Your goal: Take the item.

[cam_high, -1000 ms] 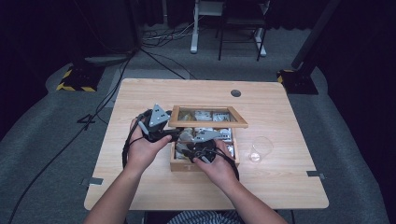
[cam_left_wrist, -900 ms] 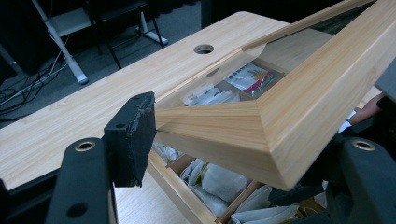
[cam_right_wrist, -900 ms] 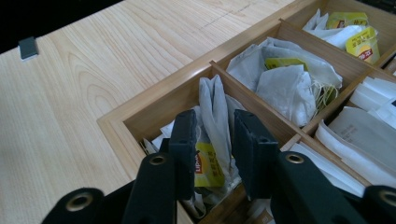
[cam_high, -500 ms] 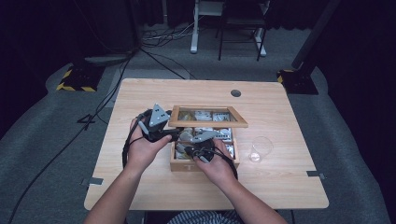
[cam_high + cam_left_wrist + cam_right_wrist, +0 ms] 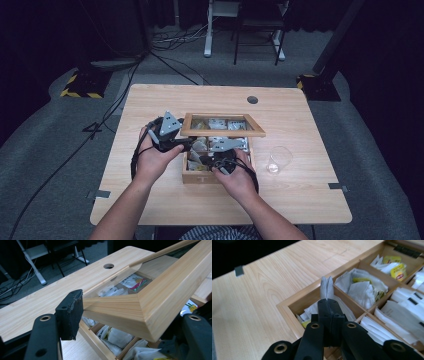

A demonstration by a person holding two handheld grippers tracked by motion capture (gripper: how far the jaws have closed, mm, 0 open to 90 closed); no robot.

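1. Wooden box (image 5: 196, 176) with many compartments sits at the middle of the table (image 5: 150, 200) in the high view; its glass-paned lid (image 5: 223, 132) is raised above the back of it.
2. The left gripper (image 5: 176, 142) is left of the box in the high view, and its jaws are clamped on the left corner of the lid frame. In the left gripper view the lid (image 5: 150, 302) runs from the centre to the upper right, and one black pad (image 5: 72, 312) presses on its corner.
3. The right gripper (image 5: 212, 161) is over the front part of the box in the high view. Its jaws have just been closing, and in the right gripper view they stand together on a white tea bag (image 5: 326, 288), which sticks up from between the tips at the centre of the frame.
4. This tea bag is above the front left compartment (image 5: 304, 302) of the box, where more white sachets lie.
5. Other compartments at the right of the right gripper view hold white and yellow tea bags (image 5: 395, 266).
6. An empty clear glass (image 5: 278, 160) stands on the table just right of the box in the high view.
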